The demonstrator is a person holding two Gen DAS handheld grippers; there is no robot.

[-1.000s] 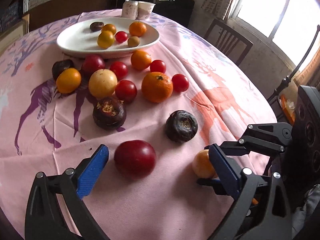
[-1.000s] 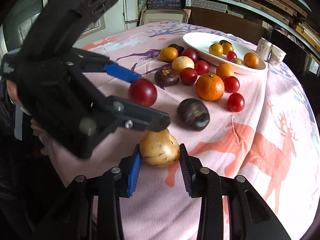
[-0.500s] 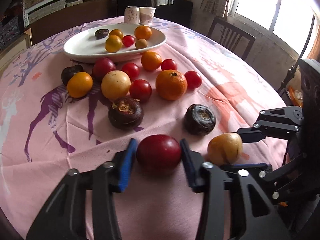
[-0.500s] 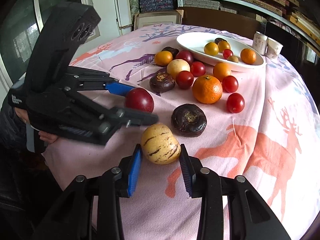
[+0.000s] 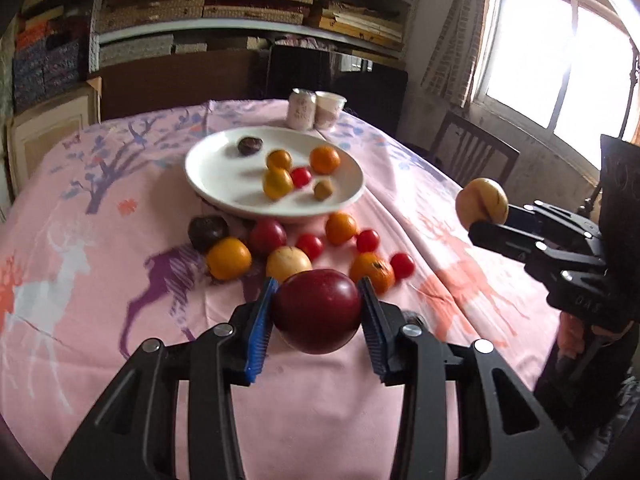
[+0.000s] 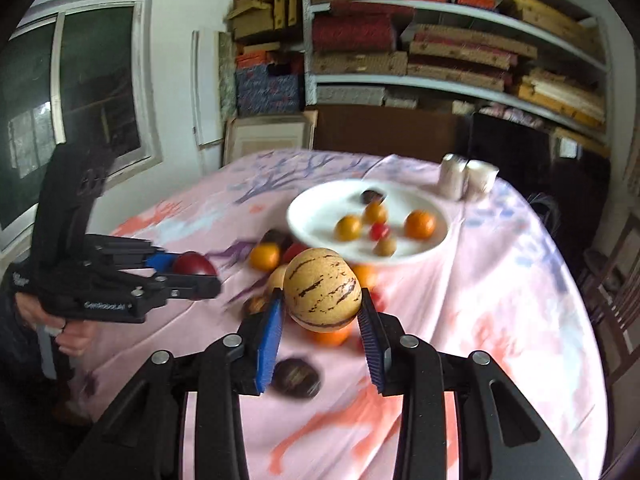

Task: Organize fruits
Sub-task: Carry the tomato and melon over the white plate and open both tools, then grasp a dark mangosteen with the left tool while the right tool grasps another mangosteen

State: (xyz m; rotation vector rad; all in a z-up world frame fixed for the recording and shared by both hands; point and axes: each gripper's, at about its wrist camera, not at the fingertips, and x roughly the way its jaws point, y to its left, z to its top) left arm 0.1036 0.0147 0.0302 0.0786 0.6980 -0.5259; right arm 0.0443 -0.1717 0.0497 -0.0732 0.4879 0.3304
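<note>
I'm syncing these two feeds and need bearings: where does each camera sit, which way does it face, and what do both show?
Left wrist: sits on the left gripper, facing across the table to the white plate and shelves; shows its own fingers clamping a red fruit, with the right gripper at the right.
Right wrist: sits on the right gripper, facing the same plate; shows its fingers around a striped yellow fruit, with the left gripper and a hand at the left.
Shared: plate, loose fruit, two cups, both held fruits.
</note>
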